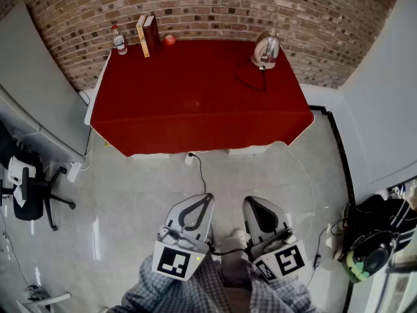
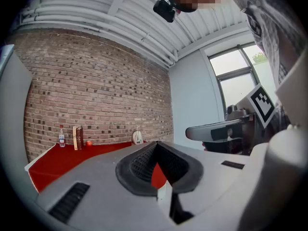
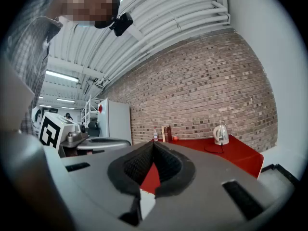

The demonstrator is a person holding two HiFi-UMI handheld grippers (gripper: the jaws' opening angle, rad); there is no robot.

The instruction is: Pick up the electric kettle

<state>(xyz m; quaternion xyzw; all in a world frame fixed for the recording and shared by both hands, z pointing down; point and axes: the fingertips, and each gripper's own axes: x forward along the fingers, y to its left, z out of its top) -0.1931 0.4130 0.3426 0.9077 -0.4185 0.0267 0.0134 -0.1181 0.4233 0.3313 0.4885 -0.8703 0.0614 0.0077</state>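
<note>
The electric kettle (image 1: 266, 49), shiny steel with a black cord, stands at the far right of a red-covered table (image 1: 195, 116); it shows small in the left gripper view (image 2: 137, 137) and the right gripper view (image 3: 221, 134). My left gripper (image 1: 197, 205) and right gripper (image 1: 256, 208) are held low near my body, over the floor, well short of the table. Both are shut with nothing between the jaws. Each points level toward the table.
At the table's back left stand a small bottle (image 1: 119, 40), two upright books (image 1: 147, 34) and a red apple-like ball (image 1: 169, 40). A cable (image 1: 199, 165) runs down from the table's front. An office chair (image 1: 29, 188) is at left, bags (image 1: 368, 240) at right.
</note>
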